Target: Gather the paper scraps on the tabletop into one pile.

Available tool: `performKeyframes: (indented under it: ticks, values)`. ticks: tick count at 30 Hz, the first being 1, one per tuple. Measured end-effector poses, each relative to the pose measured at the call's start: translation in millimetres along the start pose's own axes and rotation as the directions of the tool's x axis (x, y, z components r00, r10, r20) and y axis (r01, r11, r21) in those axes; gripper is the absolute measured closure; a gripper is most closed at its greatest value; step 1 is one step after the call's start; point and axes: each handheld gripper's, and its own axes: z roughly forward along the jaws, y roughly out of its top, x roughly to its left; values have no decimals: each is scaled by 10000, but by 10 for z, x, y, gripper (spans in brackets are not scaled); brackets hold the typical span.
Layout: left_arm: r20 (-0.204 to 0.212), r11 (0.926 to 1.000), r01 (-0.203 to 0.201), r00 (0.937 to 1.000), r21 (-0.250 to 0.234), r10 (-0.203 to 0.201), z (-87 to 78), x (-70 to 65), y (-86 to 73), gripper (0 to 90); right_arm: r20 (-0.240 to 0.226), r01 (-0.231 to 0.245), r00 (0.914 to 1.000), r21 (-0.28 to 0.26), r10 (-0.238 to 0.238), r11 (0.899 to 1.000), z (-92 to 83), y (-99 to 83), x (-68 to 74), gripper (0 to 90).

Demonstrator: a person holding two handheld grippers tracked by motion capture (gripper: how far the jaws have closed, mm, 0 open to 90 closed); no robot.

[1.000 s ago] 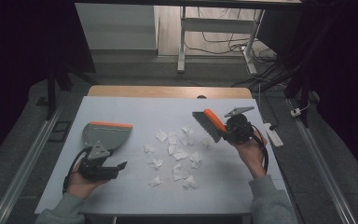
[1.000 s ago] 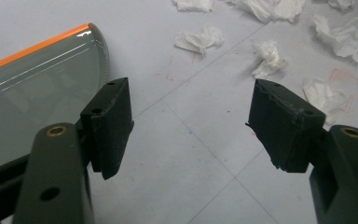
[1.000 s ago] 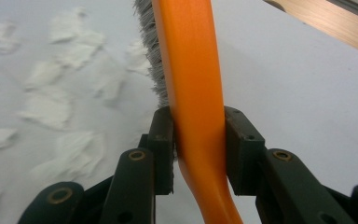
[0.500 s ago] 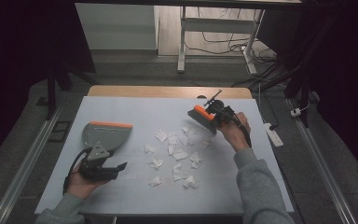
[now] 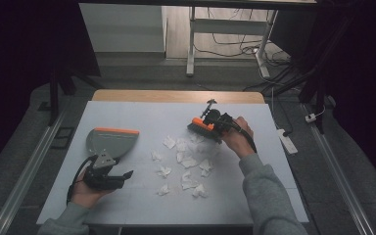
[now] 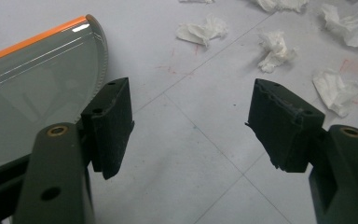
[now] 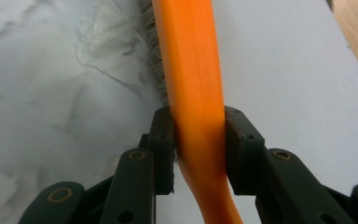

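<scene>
My right gripper (image 5: 209,126) (image 7: 198,121) is shut on the orange handle of a brush (image 5: 199,124) (image 7: 191,70). The brush's bristles (image 7: 151,60) rest against crumpled white paper at the far edge of a scatter of paper scraps (image 5: 186,159) in mid-table. A grey dustpan (image 5: 108,142) (image 6: 32,93) with an orange lip lies at the left. My left gripper (image 5: 122,172) (image 6: 191,100) sits low by the dustpan's near side. Its jaws stand wide apart over bare table, the dustpan just outside the left jaw. Several scraps (image 6: 275,49) lie ahead of it.
A white sheet (image 5: 142,115) covers the table, with a wooden strip (image 5: 176,96) along the far edge. A white power strip (image 5: 286,139) lies off the right side. Rails run on the floor at both sides.
My right hand has carried the brush left and down, from above the right of the scraps to their far edge. The left gripper and dustpan have stayed put.
</scene>
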Motion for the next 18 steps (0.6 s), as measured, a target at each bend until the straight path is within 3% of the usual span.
performKeyframes:
  ticks: [5, 7, 8, 9, 11, 16, 18]
  values:
    - [-19, 10000, 39, 10000, -47, -40, -11, 8, -5, 309, -425, 740, 9963, -198, -748, 9971, -91, -58, 213, 671]
    - [-18, 10000, 37, 10000, -23, -37, -5, 3, -4, 309, -865, 728, 9934, -369, -758, 9967, -145, -104, 278, 672]
    - [-24, 10000, 13, 10000, -1, -13, -3, 0, -3, 309, -1324, 756, 9877, -619, -833, 9952, -196, -142, 303, 673]
    - [-18, 10000, -14, 10000, 12, 14, -1, -4, -2, 309, -1324, 756, 9877, -619, -833, 9952, -196, -142, 303, 673]
    - [-9, 10000, -54, 10000, 30, 54, 0, -12, -1, 308, -1577, 442, 9856, -1084, -611, 9931, -276, -191, 308, 672]
    - [-37, 10000, -20, 10000, -4, 20, -11, -17, -2, 308, -1210, -402, 9925, -1798, 185, 9829, -444, -301, 153, 672]
    - [-55, 10000, 0, 10000, -23, 0, -17, -12, -3, 309, -1034, -792, 9927, -1774, 615, 9809, -480, -359, 73, 672]
